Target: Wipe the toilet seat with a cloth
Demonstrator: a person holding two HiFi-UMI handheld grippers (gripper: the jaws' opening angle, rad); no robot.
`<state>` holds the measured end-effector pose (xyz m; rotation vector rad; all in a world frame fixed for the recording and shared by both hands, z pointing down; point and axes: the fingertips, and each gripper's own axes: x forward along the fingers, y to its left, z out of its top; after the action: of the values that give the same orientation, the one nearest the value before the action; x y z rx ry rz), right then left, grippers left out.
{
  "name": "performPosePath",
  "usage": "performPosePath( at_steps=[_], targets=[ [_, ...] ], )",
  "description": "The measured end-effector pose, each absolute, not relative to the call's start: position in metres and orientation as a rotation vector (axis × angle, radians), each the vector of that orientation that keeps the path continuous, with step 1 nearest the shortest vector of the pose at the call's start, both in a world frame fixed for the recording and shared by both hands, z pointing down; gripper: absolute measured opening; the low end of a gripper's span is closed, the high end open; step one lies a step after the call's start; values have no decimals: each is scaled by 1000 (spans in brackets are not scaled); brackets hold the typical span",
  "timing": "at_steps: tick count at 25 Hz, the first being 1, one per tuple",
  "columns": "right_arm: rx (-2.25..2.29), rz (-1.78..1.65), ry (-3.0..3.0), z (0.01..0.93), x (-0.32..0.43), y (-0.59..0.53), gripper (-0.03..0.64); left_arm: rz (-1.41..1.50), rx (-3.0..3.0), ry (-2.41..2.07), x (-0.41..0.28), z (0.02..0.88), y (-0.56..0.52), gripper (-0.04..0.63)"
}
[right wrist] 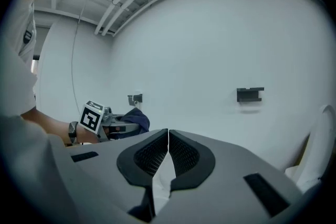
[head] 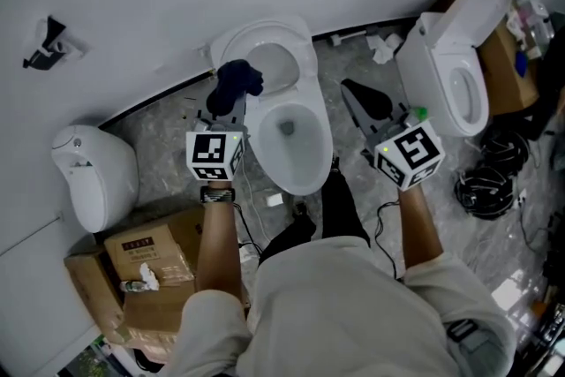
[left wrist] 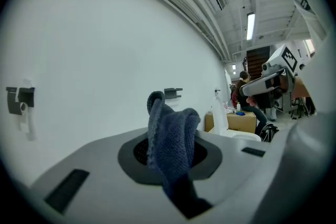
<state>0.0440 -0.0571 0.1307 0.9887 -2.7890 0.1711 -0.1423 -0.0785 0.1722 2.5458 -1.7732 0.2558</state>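
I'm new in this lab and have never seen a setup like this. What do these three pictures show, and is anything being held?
There is no robot here. A person holds a two-jaw gripper in each hand, and the marker cubes are part of the grippers. The head view comes from a camera on the person's head. It looks down at a grey floor with an open white toilet, a second toilet to its right and cardboard boxes at lower left. The two gripper views come from a camera riding on each gripper, looking along its jaws. The left gripper is shut on a dark blue cloth. The right gripper is shut and empty.
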Motion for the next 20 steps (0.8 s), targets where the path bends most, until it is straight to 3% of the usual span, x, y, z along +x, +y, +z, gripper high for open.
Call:
performPosePath(
  at_steps=[20],
  targets=[
    [966, 310, -2675, 229, 51, -163, 29, 465, 2272, -1808, -157, 338, -231, 52]
  ],
)
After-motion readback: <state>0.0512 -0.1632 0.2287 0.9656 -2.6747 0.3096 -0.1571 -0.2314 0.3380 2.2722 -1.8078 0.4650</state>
